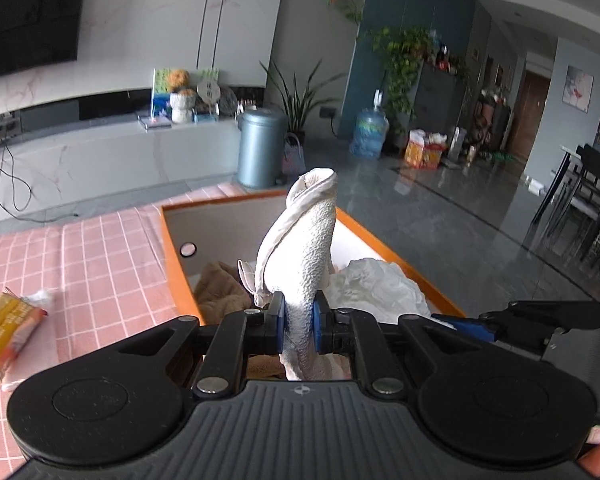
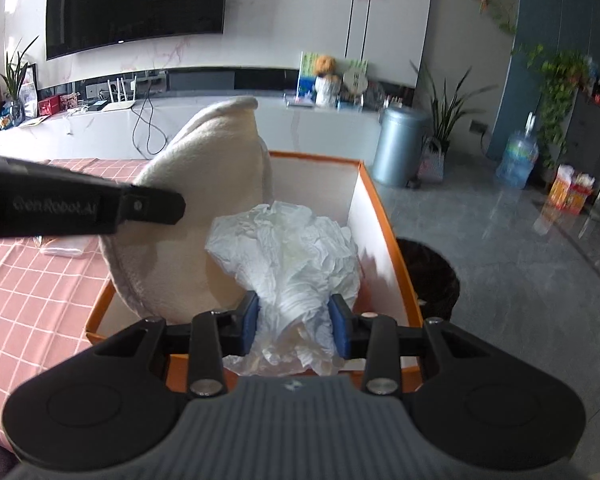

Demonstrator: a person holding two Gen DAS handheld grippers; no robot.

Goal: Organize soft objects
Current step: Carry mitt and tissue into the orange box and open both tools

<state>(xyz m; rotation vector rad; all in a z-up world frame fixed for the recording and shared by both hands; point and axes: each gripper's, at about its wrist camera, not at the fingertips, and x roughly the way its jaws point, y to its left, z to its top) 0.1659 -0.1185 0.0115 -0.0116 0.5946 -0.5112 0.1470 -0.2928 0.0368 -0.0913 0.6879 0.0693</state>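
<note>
My left gripper (image 1: 299,322) is shut on a white textured towel (image 1: 304,248) that stands up over the orange-rimmed box (image 1: 172,256). The same cream cloth (image 2: 188,208) shows in the right wrist view, held by the left gripper's black body (image 2: 84,208) over the box's left side. My right gripper (image 2: 295,326) is shut on a crumpled white plastic bag (image 2: 292,252) inside the box (image 2: 380,216). The bag also shows in the left wrist view (image 1: 376,284). A brown fuzzy cloth (image 1: 220,288) lies in the box.
The box stands on a table with a pink checked cloth (image 1: 100,256). A yellow snack packet (image 1: 4,328) lies at the left. A black bin (image 2: 432,272) stands on the floor right of the box. A grey bin (image 1: 260,148) stands beyond the table.
</note>
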